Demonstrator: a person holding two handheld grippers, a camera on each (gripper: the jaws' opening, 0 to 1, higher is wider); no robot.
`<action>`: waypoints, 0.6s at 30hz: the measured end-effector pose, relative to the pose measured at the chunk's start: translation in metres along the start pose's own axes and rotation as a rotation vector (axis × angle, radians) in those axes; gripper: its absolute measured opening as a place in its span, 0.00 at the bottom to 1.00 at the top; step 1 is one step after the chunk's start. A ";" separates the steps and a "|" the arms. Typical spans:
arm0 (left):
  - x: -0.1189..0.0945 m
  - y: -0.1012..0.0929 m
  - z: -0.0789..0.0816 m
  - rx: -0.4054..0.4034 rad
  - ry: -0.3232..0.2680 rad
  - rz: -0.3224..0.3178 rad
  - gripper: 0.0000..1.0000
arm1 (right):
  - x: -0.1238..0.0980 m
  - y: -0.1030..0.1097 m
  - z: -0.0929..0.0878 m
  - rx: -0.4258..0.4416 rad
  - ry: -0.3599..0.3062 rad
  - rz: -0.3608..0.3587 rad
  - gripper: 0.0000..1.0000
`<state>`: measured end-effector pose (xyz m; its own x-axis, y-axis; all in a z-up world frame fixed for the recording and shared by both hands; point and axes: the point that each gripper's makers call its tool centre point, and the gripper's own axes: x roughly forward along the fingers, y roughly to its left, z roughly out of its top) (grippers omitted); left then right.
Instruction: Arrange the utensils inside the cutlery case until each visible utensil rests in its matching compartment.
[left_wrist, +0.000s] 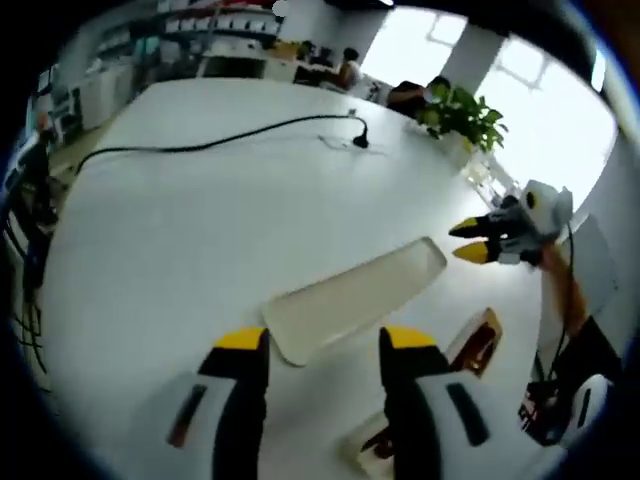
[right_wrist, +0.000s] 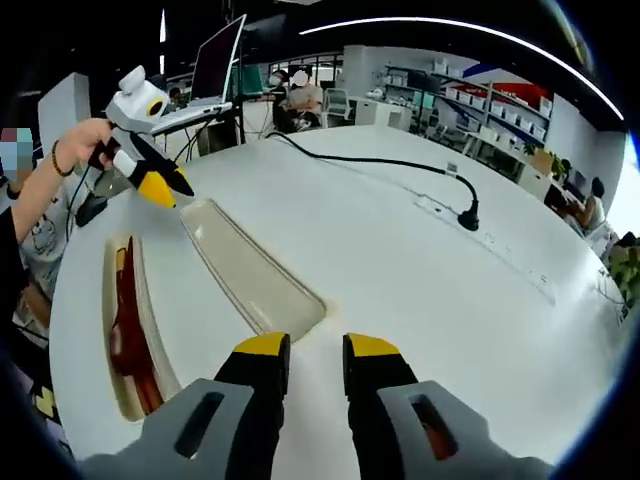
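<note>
We find one white table (left_wrist: 180, 240) carrying the whole workspace. On it lie two long parts of the cutlery case. The first is a pale, translucent lid (left_wrist: 355, 298), flat on the table just ahead of the left gripper (left_wrist: 322, 345); in the right gripper view the same lid (right_wrist: 252, 270) runs away from the right gripper (right_wrist: 316, 350) toward the far edge. The second is the case tray (right_wrist: 125, 330), parallel to the lid and beside it, apart from it by a strip of bare table. Reddish-brown utensils (right_wrist: 128, 320) lie along its length; we cannot count them or tell which compartment each occupies. In the left gripper view the tray (left_wrist: 478, 342) shows partly behind the right-hand jaw.

The left gripper holds nothing; its jaws stand moderately apart over the near end of the lid. The right gripper also holds nothing; its jaws stand close, with a narrow gap, over bare table at the lid's near corner. Each gripper shows in the other's view, raised above the table near the lid's far end, in a person's hand (right_wrist: 85, 145).

One black cable (left_wrist: 220, 140) crosses the table and ends in a plug (right_wrist: 468, 215) beside a white power strip (right_wrist: 445, 208). It lies well apart from the case. One open laptop (right_wrist: 215, 70) stands at the table's far edge, and one green plant (left_wrist: 465, 115) stands beyond the table. People sit at desks in the background. Nothing lies between either gripper and the lid.
</note>
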<state>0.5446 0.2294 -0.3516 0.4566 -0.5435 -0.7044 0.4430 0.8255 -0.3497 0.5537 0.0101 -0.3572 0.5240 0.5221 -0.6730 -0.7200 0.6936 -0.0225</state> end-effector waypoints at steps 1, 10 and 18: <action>0.000 0.000 -0.001 -0.005 0.006 0.000 0.46 | 0.002 0.001 0.000 0.007 0.007 0.014 0.21; 0.001 0.008 -0.003 -0.030 0.020 0.021 0.48 | 0.015 0.000 -0.006 0.022 0.054 0.021 0.22; 0.010 0.004 -0.011 -0.014 0.050 0.020 0.39 | 0.018 0.006 -0.009 0.082 0.087 -0.005 0.04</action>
<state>0.5425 0.2288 -0.3673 0.4254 -0.5191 -0.7413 0.4232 0.8381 -0.3441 0.5549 0.0189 -0.3763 0.4840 0.4758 -0.7344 -0.6758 0.7364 0.0317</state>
